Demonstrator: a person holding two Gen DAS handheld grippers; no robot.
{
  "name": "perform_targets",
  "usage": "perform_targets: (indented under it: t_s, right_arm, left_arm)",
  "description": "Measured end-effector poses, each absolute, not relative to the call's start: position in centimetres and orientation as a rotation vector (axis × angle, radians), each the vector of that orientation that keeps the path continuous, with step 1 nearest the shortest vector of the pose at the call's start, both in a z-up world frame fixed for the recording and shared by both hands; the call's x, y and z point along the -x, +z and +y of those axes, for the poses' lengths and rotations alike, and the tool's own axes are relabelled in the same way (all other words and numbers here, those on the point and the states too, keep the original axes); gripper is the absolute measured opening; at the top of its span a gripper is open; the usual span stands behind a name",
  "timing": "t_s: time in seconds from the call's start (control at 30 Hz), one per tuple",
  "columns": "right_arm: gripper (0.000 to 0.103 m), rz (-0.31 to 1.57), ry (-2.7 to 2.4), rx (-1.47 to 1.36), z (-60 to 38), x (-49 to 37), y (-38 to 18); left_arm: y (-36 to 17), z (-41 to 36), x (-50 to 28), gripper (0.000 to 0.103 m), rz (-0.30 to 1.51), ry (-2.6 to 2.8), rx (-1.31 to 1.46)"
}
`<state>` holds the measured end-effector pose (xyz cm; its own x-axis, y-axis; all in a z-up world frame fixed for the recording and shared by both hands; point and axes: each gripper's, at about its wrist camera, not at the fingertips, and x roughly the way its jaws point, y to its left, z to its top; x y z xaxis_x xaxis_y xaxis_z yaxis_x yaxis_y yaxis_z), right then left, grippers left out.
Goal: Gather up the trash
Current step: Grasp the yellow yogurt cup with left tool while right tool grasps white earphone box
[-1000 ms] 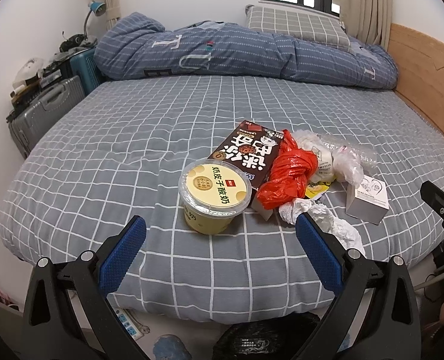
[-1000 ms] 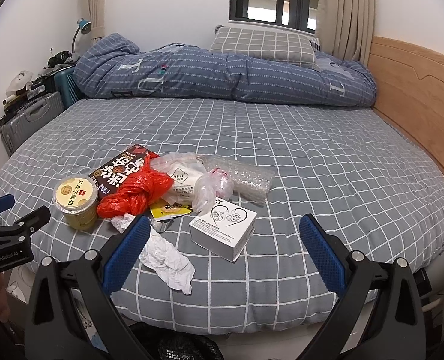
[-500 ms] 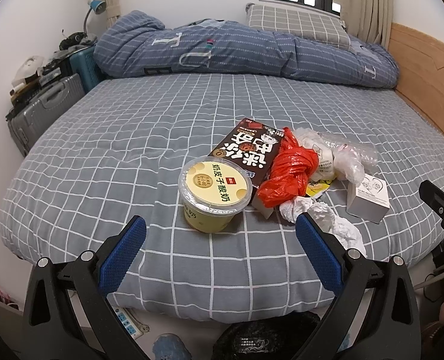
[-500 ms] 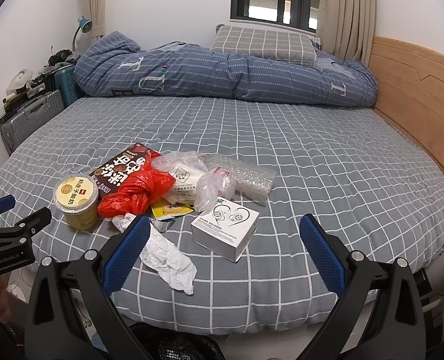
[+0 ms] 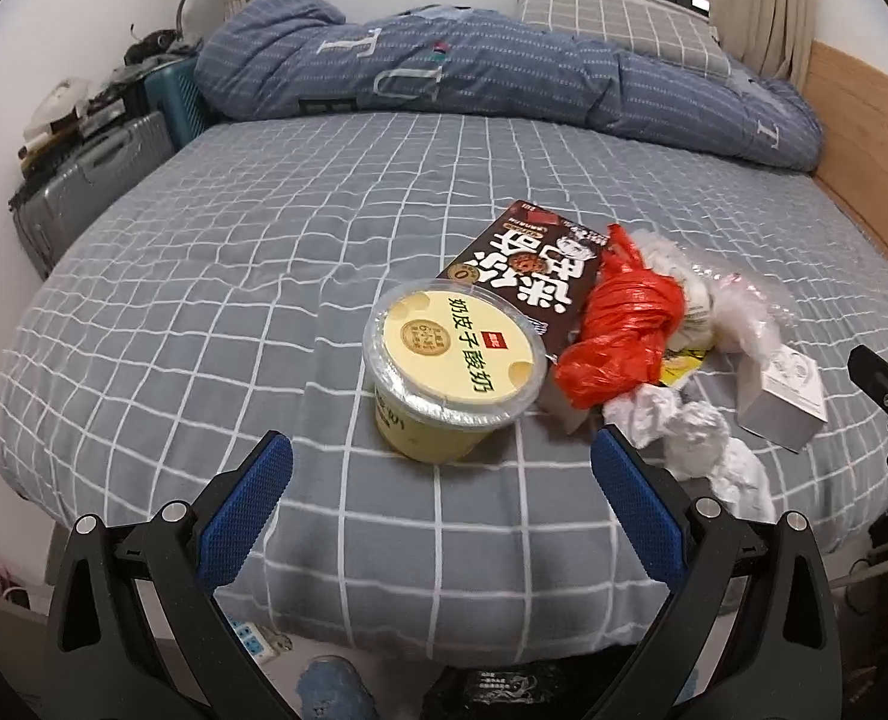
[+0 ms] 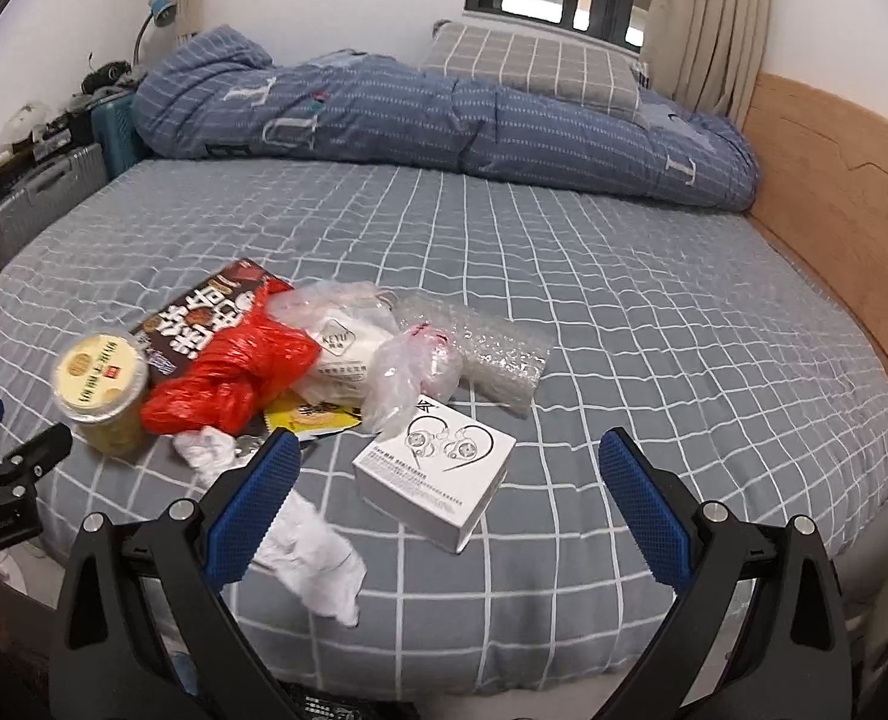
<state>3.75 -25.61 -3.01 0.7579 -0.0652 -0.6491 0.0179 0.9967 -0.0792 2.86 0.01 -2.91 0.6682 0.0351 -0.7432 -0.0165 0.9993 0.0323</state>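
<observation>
Your trash sits in one cluster on the bed [image 5: 204, 276], near its front edge. Going left to right: the yogurt cup [image 5: 453, 360] stands upright at twelve o'clock from your left claw [image 5: 441, 495], which is spread wide and holds nothing. The cup looks stiff but light, its lid slick; take it across the side wall below the rim, not by the lid. Behind it, at one o'clock, the dark snack box [image 5: 528, 267] lies flat, thin card that will flex, so pinch an edge. The knotted red plastic bag [image 5: 624, 336] rests on the box's right side; it is soft and will crush, so grip the knot. Crumpled tissue [image 5: 684, 438] lies just beside your left claw's right finger, nearly weightless.

From your right claw [image 6: 447, 507], also wide open and empty, the white box [image 6: 438, 480] sits at twelve o'clock, close in. It looks rigid and square-edged, so close on two opposite faces. Clear plastic wrap [image 6: 411, 369] and bubble wrap [image 6: 486, 348] at twelve o'clock behind it are slippery and springy; gather a bunched fold.
</observation>
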Motion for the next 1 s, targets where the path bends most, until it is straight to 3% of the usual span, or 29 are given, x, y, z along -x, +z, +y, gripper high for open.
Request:
perform_targets:
  t_s: [0.5,0.67,1.0]
  right_arm:
    - [0.092,0.829,-0.015,-0.014,-27.0,-8.5,-9.8]
    - [0.092,0.833,-0.007,-0.041,-26.7,-9.2,-10.4]
    - [0.089,0.876,-0.022,-0.052,-26.0,-9.7,-11.3]
  left_arm:
    - [-6.8,0.2,-6.4,0.096,0.858,0.054,-0.045]
    - [-7.8,0.2,-7.9,0.085,0.882,0.064,-0.016]
    - [-8.5,0.4,-9.1,0.075,0.873,0.054,0.028]
